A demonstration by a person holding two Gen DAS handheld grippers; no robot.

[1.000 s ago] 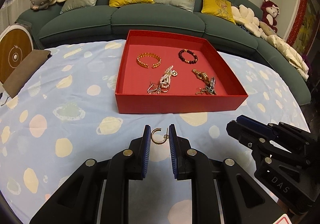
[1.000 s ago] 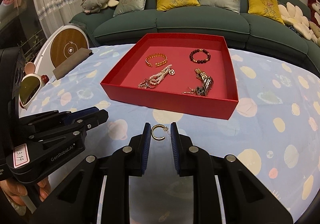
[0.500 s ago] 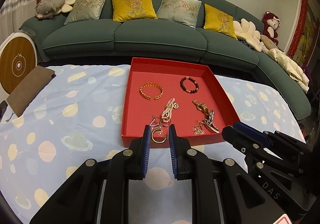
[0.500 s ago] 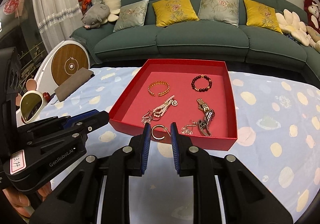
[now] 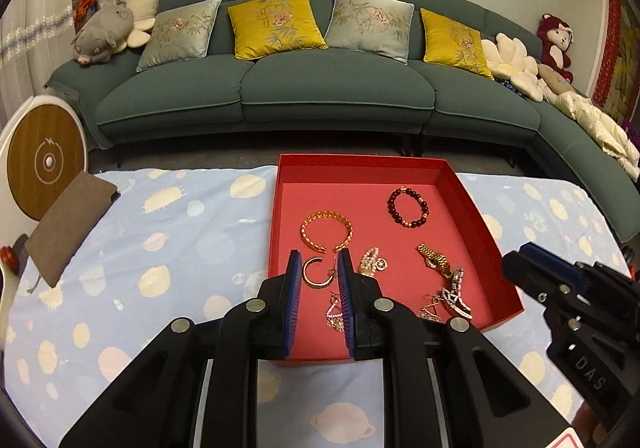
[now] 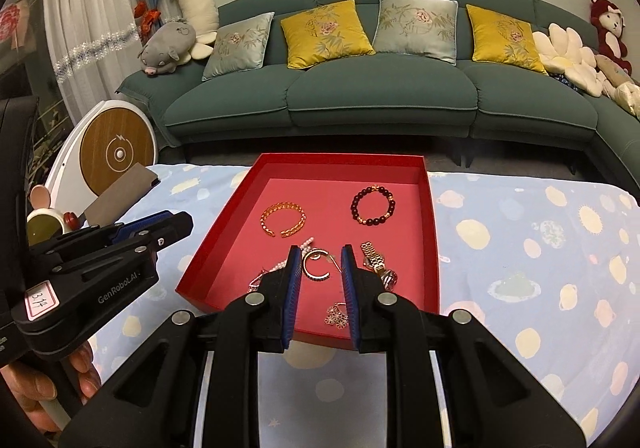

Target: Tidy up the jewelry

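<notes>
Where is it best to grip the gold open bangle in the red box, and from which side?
Grip the gold open bangle on its closed far arc, from above: it lies flat, and its gap faces the near side, where the ends may flex.

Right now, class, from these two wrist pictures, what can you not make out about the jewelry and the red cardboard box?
- Left wrist view: the left gripper covers the red cardboard box's near wall and part of the pearl strand.
- Right wrist view: the right gripper, holding a gold hoop earring, hides most of that strand.
- Both views: the tangled silver chains are too small to separate into pieces.
</notes>
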